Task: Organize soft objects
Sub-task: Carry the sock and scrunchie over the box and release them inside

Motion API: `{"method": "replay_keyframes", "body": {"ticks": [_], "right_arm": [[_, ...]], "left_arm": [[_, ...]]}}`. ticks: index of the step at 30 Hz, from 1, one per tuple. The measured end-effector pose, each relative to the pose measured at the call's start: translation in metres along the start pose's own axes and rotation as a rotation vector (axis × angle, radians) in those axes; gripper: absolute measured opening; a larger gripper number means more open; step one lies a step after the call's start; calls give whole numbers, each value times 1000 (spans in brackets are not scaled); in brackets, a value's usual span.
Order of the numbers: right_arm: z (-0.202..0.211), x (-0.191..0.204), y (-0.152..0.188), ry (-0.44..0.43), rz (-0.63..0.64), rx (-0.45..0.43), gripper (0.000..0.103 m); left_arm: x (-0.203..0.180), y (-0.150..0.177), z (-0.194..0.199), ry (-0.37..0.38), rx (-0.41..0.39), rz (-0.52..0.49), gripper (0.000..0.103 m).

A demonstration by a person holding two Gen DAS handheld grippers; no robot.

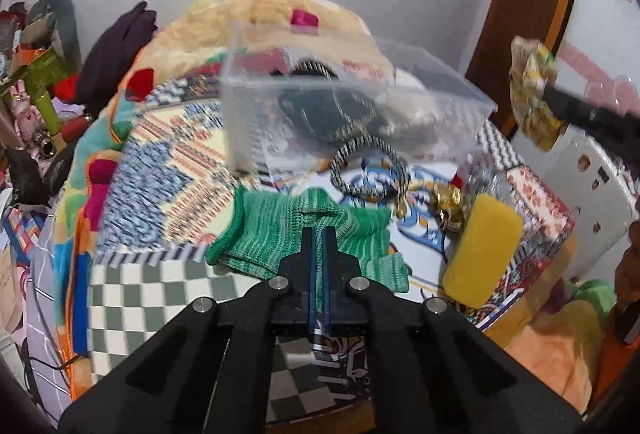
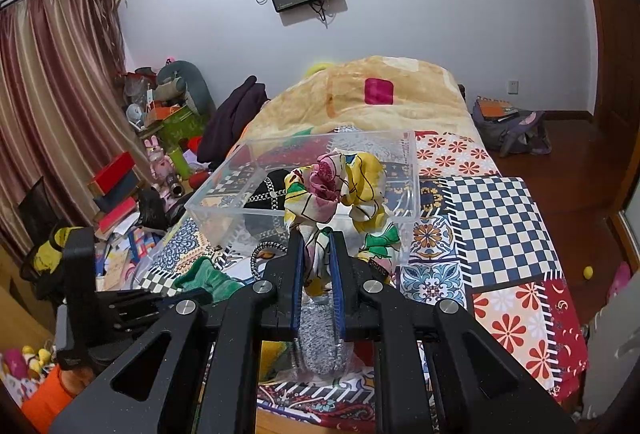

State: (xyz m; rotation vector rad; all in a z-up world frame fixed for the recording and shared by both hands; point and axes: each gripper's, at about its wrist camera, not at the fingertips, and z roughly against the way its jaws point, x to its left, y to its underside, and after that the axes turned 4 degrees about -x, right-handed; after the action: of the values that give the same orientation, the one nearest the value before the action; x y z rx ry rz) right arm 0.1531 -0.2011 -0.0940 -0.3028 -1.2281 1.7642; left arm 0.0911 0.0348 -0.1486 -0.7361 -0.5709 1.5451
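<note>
Clear plastic bin [image 2: 304,186], patchwork quilt [image 2: 496,210], orange blanket [image 2: 360,94]

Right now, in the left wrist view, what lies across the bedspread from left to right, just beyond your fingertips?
Green knitted cloth, pinched by the left gripper → striped black-and-white loop → gold trinket → yellow sponge.

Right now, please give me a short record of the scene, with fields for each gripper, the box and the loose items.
left gripper: shut on green knitted cloth
right gripper: shut on floral scarf, held up in front of the box
clear plastic box: on the bed, a dark item inside
yellow sponge: on the bed, outside the box
striped cord: on the bed by the box
</note>
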Motion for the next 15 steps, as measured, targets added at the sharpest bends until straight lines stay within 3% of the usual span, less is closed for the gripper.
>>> {"method": "replay_keyframes", "body": {"ticks": [9, 15], "right_arm": [[0, 5, -11, 9, 24, -15, 12], [-10, 16, -31, 15, 79, -31, 12]], "left_arm": [[4, -43, 57, 14, -181, 20, 1], [-6, -81, 69, 43, -274, -16, 1]]}}
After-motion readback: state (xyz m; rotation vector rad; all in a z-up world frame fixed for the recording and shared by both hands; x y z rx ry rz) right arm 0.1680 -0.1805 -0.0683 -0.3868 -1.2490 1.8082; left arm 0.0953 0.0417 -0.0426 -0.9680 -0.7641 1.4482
